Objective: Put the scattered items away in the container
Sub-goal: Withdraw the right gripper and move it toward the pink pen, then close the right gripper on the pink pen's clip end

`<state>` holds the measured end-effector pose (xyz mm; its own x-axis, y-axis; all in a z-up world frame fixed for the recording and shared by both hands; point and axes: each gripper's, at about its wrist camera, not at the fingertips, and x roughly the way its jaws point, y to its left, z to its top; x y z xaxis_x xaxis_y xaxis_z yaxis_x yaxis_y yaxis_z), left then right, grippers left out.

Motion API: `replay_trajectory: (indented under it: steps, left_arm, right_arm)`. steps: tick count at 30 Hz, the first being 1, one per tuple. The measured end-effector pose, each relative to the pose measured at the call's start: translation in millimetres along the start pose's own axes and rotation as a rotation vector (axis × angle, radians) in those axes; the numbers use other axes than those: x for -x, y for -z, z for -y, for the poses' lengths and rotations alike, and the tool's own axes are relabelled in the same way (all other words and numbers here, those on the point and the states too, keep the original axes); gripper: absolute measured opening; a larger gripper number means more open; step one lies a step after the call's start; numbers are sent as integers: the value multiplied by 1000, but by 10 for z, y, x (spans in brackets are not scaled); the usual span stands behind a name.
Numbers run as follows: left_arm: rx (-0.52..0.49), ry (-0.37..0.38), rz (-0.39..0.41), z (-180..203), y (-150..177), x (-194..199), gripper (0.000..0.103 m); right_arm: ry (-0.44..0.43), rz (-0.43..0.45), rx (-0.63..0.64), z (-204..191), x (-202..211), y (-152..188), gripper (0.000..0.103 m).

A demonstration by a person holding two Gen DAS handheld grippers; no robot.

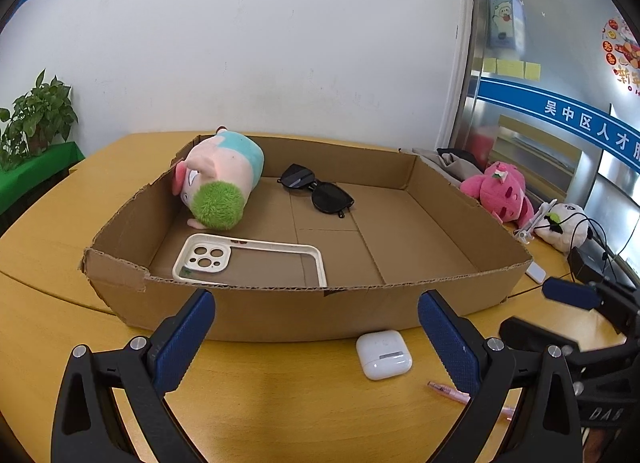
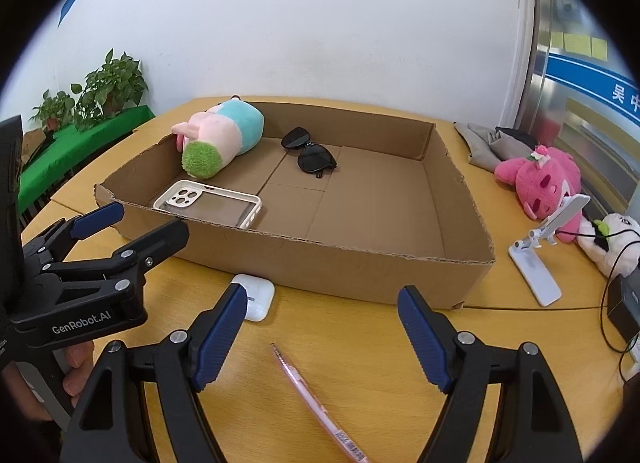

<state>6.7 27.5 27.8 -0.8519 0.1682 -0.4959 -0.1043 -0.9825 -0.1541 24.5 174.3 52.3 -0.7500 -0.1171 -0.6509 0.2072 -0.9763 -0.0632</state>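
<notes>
The fingers (image 1: 188, 339) of the left gripper (image 1: 316, 343) stand spread with nothing between them, hanging just short of the cardboard box (image 1: 304, 303) at its near wall. The right gripper (image 2: 320, 339) has its fingers (image 2: 424, 339) spread too, pinching nothing, low over the counter (image 2: 360, 343) in front of the box.

2 loose items lie on the counter by the box's near wall: a white earbud case (image 2: 256, 297), glossy and rounded, lid shut, almost touching the wall, and a slim pink pen (image 2: 312, 399) lying slantwise nearer the front edge, between the right fingers. Both grippers seem held wide and low so either can drop over a piece; the pen looks like the right one's pick.

In the box already: a pink-and-teal plush (image 1: 220, 179) with green hair in the far left corner, black sunglasses (image 1: 316, 189) mid-floor, a cream phone case (image 1: 248, 263) against the near wall.
</notes>
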Motion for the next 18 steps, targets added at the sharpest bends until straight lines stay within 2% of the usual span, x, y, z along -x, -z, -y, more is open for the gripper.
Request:
replay_trajectory:
  steps: [6, 12, 18]
  left_arm:
    - [5, 8, -14, -19, 9, 6, 103]
    - [11, 17, -40, -24, 30, -25, 103]
    - [-17, 38, -69, 46, 75, -68, 103]
  right_arm:
    - [-5, -33, -14, 297, -12, 100, 78]
    - [-35, -149, -38, 530, -152, 394, 78]
    - [-99, -278, 29, 433, -224, 762, 78]
